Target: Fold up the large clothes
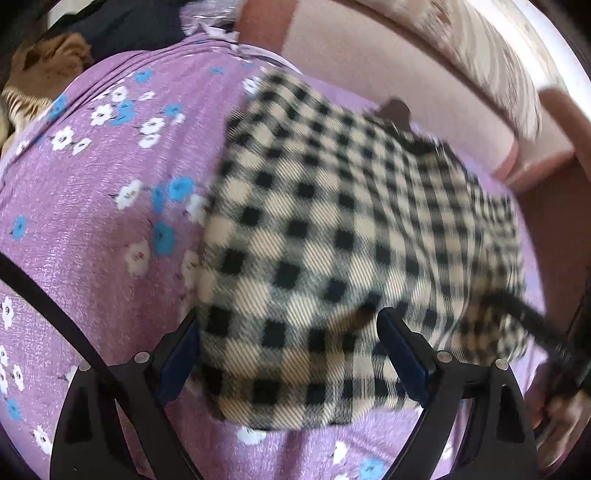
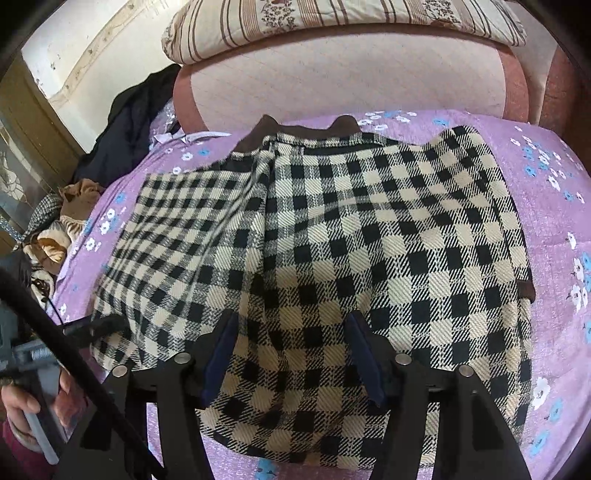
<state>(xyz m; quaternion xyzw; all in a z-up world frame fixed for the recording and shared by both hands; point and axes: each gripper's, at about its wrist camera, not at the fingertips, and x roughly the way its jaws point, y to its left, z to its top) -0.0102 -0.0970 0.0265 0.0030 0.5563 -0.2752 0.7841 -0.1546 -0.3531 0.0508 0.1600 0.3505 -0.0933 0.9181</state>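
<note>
Checked cloth, a black-and-cream garment (image 2: 351,236), is lying spread over the purple flowered bedspread (image 2: 554,221), filling the middle of the right wrist frame, with its dark brown collar toward the top centre. We are holding our right gripper (image 2: 291,354) at the bottom centre, jaws standing apart over the garment's near hem, the fabric lying between them but not pinched. In the left wrist frame the same garment (image 1: 332,229) is sitting right of centre, blurred, and our left gripper (image 1: 288,347) is hanging over its near left edge, jaws wide apart and gripping nothing. A striped pillow (image 2: 332,26) is resting along the top, above the pink headboard (image 2: 347,81).
</note>
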